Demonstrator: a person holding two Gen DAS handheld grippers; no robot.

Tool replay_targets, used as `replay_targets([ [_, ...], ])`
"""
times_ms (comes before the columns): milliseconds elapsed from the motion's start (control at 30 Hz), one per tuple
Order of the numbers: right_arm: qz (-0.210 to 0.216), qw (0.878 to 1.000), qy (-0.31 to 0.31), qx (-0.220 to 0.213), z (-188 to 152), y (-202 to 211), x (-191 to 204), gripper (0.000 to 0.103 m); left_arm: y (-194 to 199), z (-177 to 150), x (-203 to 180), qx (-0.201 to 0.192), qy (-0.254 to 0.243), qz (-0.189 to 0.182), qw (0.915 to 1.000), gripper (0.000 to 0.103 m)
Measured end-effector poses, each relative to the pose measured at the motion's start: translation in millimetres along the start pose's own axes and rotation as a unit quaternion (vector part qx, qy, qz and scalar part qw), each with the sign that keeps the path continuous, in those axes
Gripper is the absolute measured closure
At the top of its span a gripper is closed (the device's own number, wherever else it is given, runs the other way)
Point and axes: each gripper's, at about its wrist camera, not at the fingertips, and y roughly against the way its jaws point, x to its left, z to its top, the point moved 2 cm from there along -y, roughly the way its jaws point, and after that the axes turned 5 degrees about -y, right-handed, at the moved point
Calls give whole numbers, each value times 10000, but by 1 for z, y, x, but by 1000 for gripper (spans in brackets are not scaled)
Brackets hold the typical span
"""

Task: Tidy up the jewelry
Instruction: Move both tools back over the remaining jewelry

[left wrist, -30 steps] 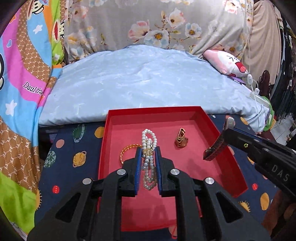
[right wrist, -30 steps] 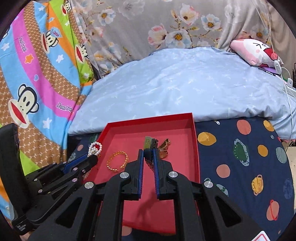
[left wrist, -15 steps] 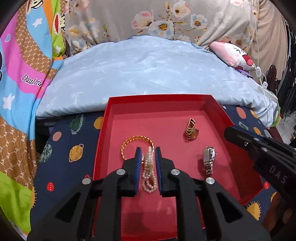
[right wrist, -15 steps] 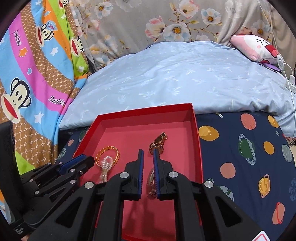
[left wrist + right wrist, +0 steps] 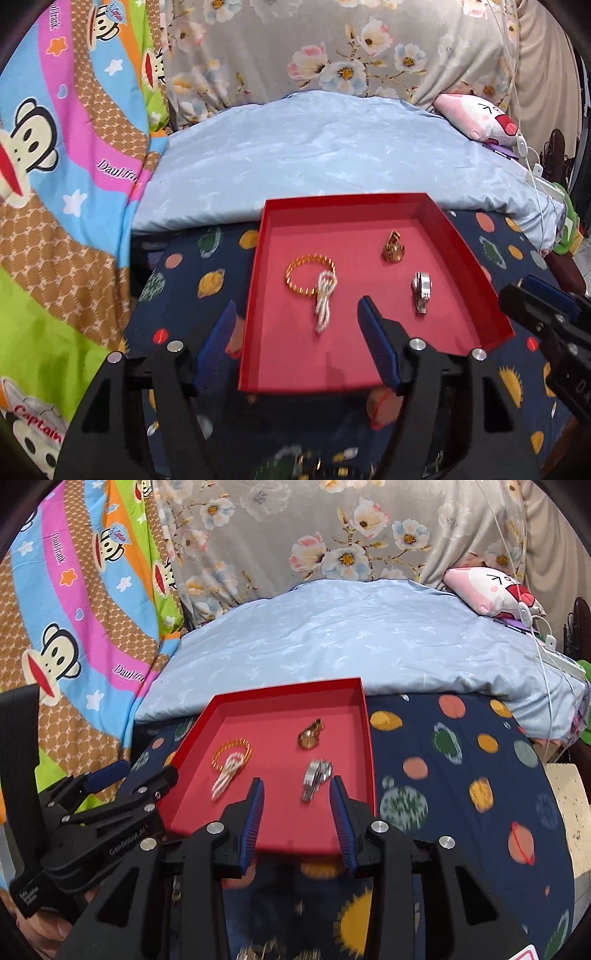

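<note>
While both grippers hang spread wide and empty over the near rim, the left gripper [image 5: 295,325] and right gripper [image 5: 295,797] face the shallow red cardboard tray [image 5: 461,236], where the white pearl strand [image 5: 324,299] overlaps the gold beaded bracelet [image 5: 295,273], the silver metal watch [image 5: 421,291] lies to the right, and a small gold ornament [image 5: 393,247] sits farthest back.

Tray [image 5: 255,295] front half bare; walls low, approach fr above unobstructed.

A planet-print navy sheet [image 5: 461,768] covers the bed; beyond it lies a pale blue duvet [image 5: 332,155], a pink plush pillow [image 5: 491,590] at the duvet's right
</note>
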Motion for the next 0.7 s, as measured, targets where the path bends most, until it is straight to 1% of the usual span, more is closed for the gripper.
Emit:
replay_targets([
  [133,-86,9999,103,102,-36,24,8,67,21,-27,-2,150,-24,58,9999,37],
  [200,-150,9997,146,135,-51,32,11,67,29,-41,-2,246,10,-11,9997,37],
  [333,-88,9994,24,332,-79,43,12,65,43,-64,-2,413,100,-92,9991,37],
  [400,-84,9990,-36,429,-90,45,10,65,49,-78,-1,510,169,-150,9984,37],
  [533,-128,9974,-204,673,-116,40,1,65,54,-101,-1,704,202,-122,9972,37],
  [700,-59,9958,-311,857,-130,30,0,65,56,-126,3,947,347,-133,9948,37],
])
